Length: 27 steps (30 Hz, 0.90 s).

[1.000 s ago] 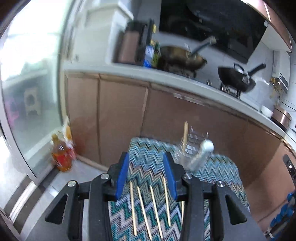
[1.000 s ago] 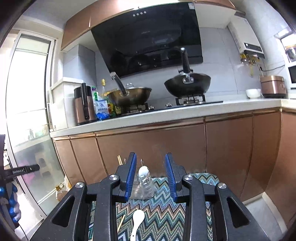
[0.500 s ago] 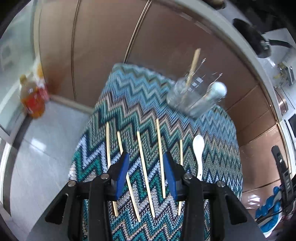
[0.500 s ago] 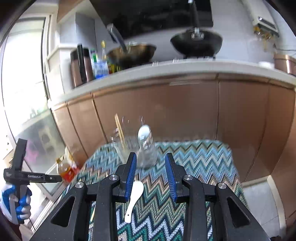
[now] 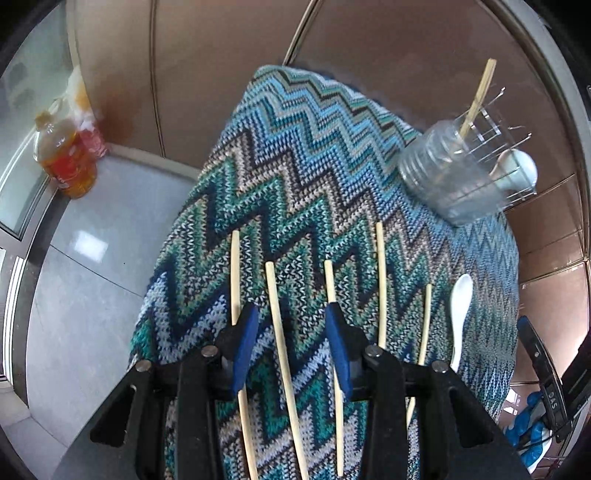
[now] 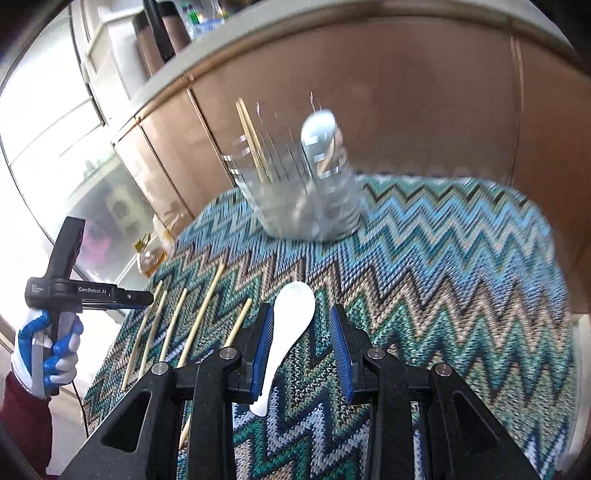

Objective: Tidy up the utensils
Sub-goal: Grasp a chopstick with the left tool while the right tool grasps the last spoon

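Several wooden chopsticks (image 5: 380, 280) lie side by side on a zigzag-patterned cloth (image 5: 303, 162). My left gripper (image 5: 291, 325) is open just above them, and one chopstick (image 5: 275, 295) runs between its blue pads without touching them. To their right lies a white spoon (image 6: 295, 306), with my right gripper (image 6: 301, 317) open over it, one pad on each side. At the far end stands a clear holder (image 6: 295, 195) with a chopstick and another spoon in it. The right wrist view also shows the left gripper (image 6: 142, 296) in a gloved hand (image 6: 44, 347).
Brown cabinet doors (image 6: 424, 92) stand close behind the table. Oil bottles (image 5: 66, 162) sit on the tiled floor off the table's left edge. Containers line the counter (image 6: 162, 29) above. The cloth's right half (image 6: 461, 277) is bare.
Both grippers have tipped downward and sunk toward the cloth. The counter and pans have left view; a chopstick now lies between the left jaws and the spoon between the right.
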Motion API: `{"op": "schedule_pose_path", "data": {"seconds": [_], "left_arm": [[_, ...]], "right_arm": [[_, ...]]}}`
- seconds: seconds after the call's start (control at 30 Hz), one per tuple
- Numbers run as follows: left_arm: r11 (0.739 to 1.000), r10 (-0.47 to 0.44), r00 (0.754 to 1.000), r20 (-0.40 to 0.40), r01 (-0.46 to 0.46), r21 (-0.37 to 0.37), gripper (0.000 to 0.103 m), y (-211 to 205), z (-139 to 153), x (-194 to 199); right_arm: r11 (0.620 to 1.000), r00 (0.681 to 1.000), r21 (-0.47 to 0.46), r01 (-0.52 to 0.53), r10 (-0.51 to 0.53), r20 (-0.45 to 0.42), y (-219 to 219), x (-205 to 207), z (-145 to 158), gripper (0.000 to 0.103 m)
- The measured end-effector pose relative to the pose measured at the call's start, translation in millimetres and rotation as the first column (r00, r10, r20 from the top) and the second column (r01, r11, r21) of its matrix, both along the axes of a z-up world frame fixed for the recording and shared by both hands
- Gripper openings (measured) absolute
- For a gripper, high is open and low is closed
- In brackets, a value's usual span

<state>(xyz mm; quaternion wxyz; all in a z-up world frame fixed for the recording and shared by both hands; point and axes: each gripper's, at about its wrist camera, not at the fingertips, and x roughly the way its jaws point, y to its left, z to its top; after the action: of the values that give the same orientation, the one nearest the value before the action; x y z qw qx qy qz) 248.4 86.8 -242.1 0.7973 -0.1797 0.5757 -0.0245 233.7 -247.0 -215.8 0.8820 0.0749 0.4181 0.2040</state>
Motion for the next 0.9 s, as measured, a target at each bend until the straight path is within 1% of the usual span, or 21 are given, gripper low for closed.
{"op": "schedule_pose_path", "data": {"seconds": [0.2,0.33,0.5,0.57,0.8,0.9], "left_arm": [[0.999,-0.010,0.999,-0.053,0.012,0.031,0.025,-3,-15,14],[0.999,-0.024,0.996,-0.085,0.028,0.038,0.020,-5,-22,20],[0.998,-0.036,0.995,-0.098,0.040,0.045,0.016,-6,-24,24],[0.998,-0.041,0.994,-0.105,0.046,0.049,0.014,-6,-25,25],[0.997,-0.058,0.991,-0.124,0.065,0.052,0.011,-8,-26,29],[0.996,-0.063,0.990,-0.125,0.071,0.058,0.010,-9,-27,31]], "right_arm": [[1.000,0.998,-0.001,-0.029,0.029,-0.050,1,22,-19,0.032],[0.996,0.992,0.010,-0.088,0.088,-0.094,3,37,-29,0.031],[0.988,0.976,0.048,-0.146,0.152,-0.156,4,59,-40,0.030],[0.985,0.971,0.055,-0.160,0.168,-0.173,4,67,-44,0.030],[0.973,0.948,0.100,-0.210,0.228,-0.224,7,90,-55,0.028],[0.966,0.936,0.111,-0.235,0.256,-0.243,11,96,-60,0.026]]}}
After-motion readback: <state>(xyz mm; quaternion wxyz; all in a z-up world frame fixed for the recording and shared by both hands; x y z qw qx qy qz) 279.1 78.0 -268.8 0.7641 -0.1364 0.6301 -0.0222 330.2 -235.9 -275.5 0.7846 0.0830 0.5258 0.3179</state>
